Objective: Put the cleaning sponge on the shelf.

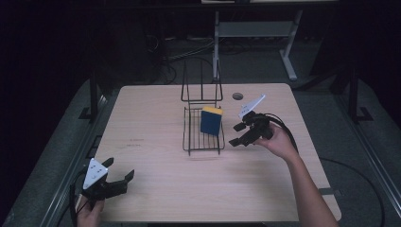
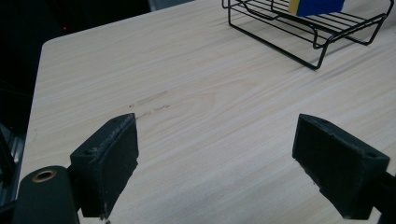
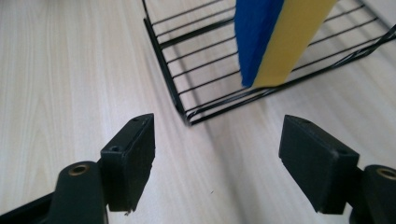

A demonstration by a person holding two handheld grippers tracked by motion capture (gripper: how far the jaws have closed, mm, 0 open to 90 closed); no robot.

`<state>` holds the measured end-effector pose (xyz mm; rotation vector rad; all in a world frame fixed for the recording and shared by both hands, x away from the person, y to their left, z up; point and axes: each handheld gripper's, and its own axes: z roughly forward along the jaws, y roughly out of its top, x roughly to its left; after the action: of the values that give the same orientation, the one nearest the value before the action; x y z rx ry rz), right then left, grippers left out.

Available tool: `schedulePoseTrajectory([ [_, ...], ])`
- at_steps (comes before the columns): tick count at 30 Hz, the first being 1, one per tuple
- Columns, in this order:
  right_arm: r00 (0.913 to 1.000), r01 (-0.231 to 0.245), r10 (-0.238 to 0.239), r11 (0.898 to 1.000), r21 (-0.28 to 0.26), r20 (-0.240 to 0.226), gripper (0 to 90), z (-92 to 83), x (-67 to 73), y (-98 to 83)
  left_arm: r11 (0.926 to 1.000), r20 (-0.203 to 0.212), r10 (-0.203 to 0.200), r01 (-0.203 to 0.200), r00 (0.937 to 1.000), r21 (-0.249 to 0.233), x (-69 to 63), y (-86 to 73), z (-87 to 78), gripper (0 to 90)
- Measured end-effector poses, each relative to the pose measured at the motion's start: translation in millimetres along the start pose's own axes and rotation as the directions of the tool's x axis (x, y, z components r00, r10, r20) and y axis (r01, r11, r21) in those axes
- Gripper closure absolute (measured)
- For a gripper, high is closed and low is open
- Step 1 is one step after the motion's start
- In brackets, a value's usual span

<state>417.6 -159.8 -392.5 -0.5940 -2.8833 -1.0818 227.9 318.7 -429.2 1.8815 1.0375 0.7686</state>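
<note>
Sponge (image 1: 211, 121) upright in black wire rack (image 1: 190, 140) on table (image 1: 156, 170)

Both tongs, left (image 1: 118, 171) and right (image 1: 236, 135), gape empty.

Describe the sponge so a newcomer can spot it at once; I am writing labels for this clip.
On the light wooden table, look to the black wire rack near its middle. The sponge stands on edge inside that rack, just left of the open right gripper. It is the one coloured thing there: blue with a yellow layer.
</note>
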Motion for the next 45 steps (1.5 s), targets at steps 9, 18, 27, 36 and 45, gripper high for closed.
schedulePoseTrajectory([
  [9,0.9998,-0.021,0.021,1.000,-0.013,-0.003,26.4,-0.6,4.8,-10.1,1.0000,0.000,0.000,0.000,1.0000,0.000,0.4,0.0,-0.2,13.9],
  [18,1.0000,-0.004,0.004,1.000,-0.019,0.008,25.9,-4.1,12.6,-13.7,1.0000,-0.001,0.001,-0.001,1.0000,0.001,0.3,0.0,-0.2,13.9],
  [27,0.9996,-0.022,0.023,1.000,-0.017,0.017,25.9,-7.4,17.9,-28.3,1.0000,0.000,0.000,0.000,1.0000,0.000,-0.4,0.2,0.3,13.9],
  [36,0.9991,-0.038,0.038,0.999,-0.023,0.020,25.9,-10.3,23.3,-38.8,1.0000,-0.001,0.000,0.000,1.0000,0.000,-0.4,0.0,0.2,13.9],
  [45,0.9986,-0.049,0.050,0.998,-0.030,0.020,25.8,-10.8,29.7,-51.3,1.0000,-0.002,-0.001,0.001,1.0000,0.001,-0.3,-0.1,0.2,13.9],
])
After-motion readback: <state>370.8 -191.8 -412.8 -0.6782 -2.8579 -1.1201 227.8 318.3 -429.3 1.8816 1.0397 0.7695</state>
